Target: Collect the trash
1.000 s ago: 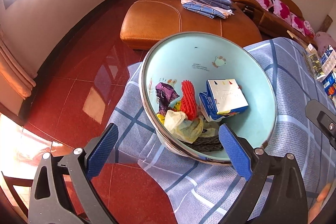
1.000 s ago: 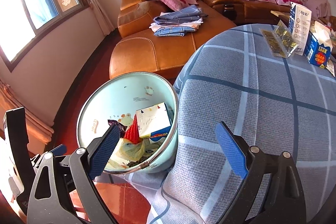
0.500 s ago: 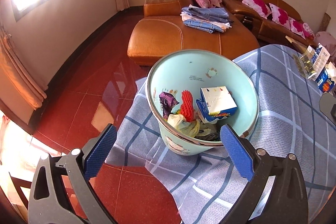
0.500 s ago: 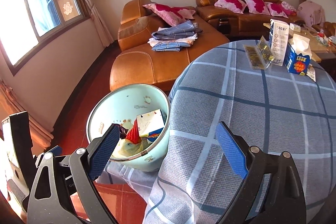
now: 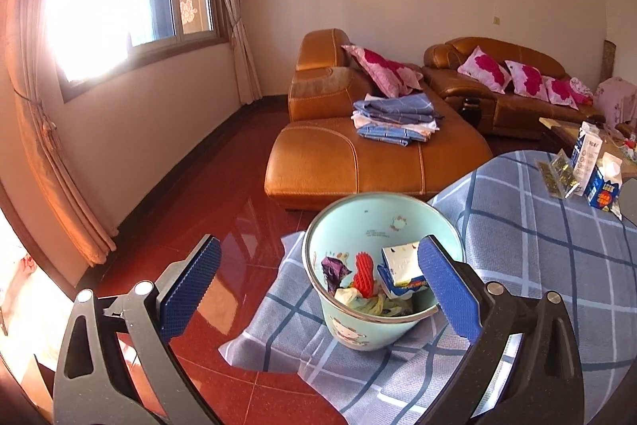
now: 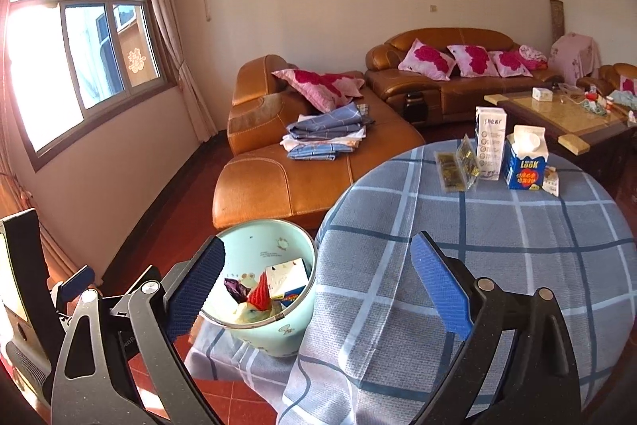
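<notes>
A pale blue trash bin (image 5: 360,333) stands on the floor on the hanging tablecloth, beside the round table (image 6: 497,237). It holds a white and blue carton (image 5: 400,267), a red mesh piece (image 5: 364,271), a purple wrapper and crumpled paper. The bin also shows in the right wrist view (image 6: 274,339). My left gripper (image 5: 314,291) is open and empty above and in front of the bin. My right gripper (image 6: 316,291) is open and empty over the table's near edge. On the table's far side lie a blue carton (image 6: 525,164), a white carton (image 6: 490,142) and gold wrappers (image 6: 458,166).
An orange leather sofa (image 5: 358,154) with folded clothes (image 5: 394,120) and pink pillows stands behind the bin. A glass-topped coffee table (image 6: 557,114) is at the far right. A red tiled floor (image 5: 199,210) stretches left toward the window wall and curtains.
Both grippers have pulled up and back from the bin, which now looks smaller and lower. More of the room and the table's far side has come into view. Both stay open.
</notes>
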`<state>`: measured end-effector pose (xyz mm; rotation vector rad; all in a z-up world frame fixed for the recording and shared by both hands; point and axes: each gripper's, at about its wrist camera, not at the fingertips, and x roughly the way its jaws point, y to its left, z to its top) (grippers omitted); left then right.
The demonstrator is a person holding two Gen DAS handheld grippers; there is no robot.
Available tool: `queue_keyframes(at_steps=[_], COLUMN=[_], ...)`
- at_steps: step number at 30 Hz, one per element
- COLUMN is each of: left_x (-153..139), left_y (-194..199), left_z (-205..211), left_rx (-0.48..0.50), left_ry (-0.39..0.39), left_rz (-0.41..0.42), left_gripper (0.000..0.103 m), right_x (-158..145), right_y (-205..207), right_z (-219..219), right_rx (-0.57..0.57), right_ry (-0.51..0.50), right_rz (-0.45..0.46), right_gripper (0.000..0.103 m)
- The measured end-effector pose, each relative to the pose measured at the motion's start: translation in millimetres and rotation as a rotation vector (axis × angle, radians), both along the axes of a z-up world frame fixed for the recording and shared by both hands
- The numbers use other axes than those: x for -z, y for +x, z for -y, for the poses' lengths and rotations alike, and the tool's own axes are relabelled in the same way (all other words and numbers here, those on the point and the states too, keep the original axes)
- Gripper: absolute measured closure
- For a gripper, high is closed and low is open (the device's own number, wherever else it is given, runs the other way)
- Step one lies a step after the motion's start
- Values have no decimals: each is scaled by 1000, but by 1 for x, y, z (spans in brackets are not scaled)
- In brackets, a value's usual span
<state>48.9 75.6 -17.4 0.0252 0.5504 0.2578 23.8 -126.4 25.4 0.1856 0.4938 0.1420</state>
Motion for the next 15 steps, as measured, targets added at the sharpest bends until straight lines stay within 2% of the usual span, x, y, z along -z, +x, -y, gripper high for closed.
queue_keyframes(at_steps=[8, 12, 15], left_x=[-37, -51, -60], left_y=[-28, -40, -50], left_z=[5, 4, 7], left_rx=[29, 52, 59], left_ry=[8, -4, 16], left_rz=[151, 201, 227], left_gripper=[6, 6, 6], right_x=[-29, -38, -43], right_y=[-30, -41, -52], right_z=[4, 2, 1], right_rx=[24, 28, 33], right_ry=[21, 19, 22], right_rz=[128, 176, 209], right_gripper=[8, 8, 7])
